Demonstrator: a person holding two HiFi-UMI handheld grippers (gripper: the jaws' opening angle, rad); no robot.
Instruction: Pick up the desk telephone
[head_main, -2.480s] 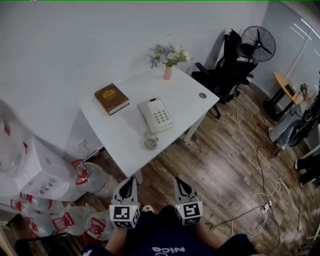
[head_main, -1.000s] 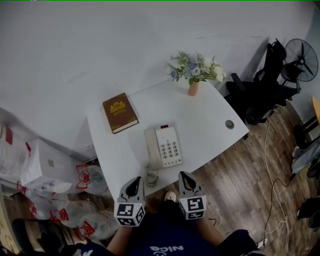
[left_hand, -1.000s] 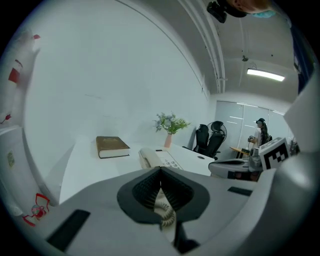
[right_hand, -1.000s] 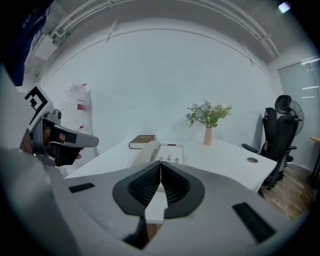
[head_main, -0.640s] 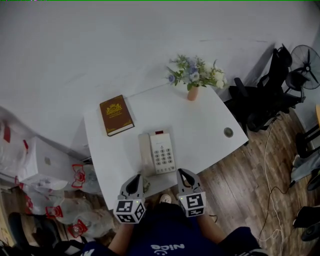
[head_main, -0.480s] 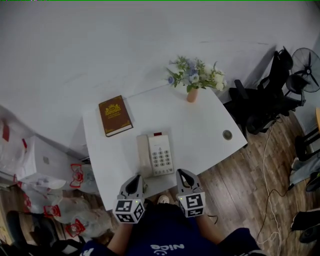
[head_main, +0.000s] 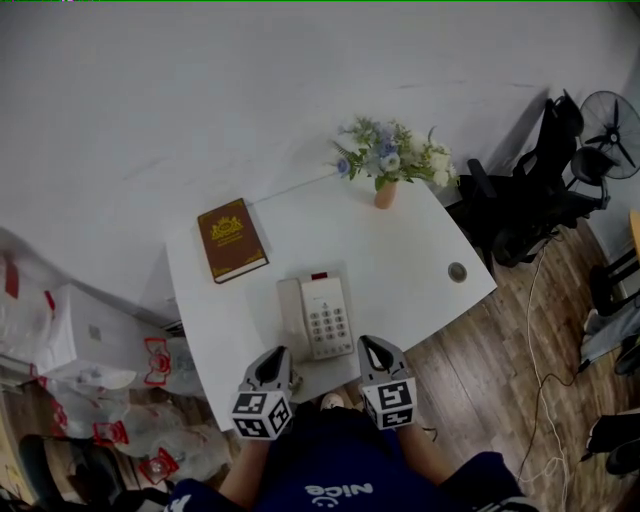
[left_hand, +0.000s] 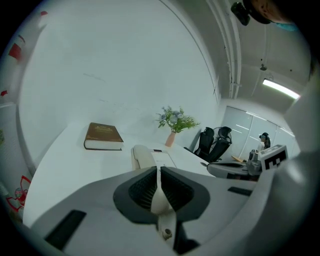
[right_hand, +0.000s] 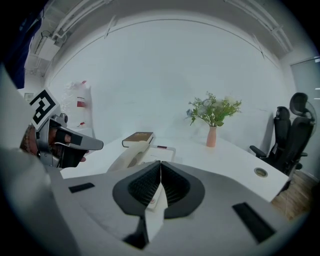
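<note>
Telephone: the desk telephone (head_main: 318, 318) lies flat near the front edge of the white desk (head_main: 410, 245). Its handset (head_main: 291, 320) rests in the cradle on the left side and the keypad (head_main: 331, 326) is on the right.
Left gripper: the left gripper (head_main: 272, 356) has its jaws pressed together with nothing between them. It hovers at the desk's front edge, just short of the handset's near end.
Right gripper: the right gripper (head_main: 372, 348) also has its jaws together and holds nothing. It sits just off the phone's near right corner.
Risk, closed jaws: neither gripper can take hold until its jaws part. Pushing in like this would likely shove the phone across the smooth top.
Risk, handset only: pinching the handset alone would probably lift it out of the cradle and leave the base behind or hanging by its cord.
Risk, uneven lift: raising one side first could tilt the base and let the handset slide off.
Risk, neighbours: the brown book (head_main: 231, 239) and the vase of flowers (head_main: 385, 192) stand well apart from the phone, so a knock looks unlikely.
Hidden: in the head view the gripper tips cover the phone's near edge. In both gripper views the jaw housings block its near half.
Unclear: no view shows the handset cord or any line cable. The key labels are too small to read.
</note>
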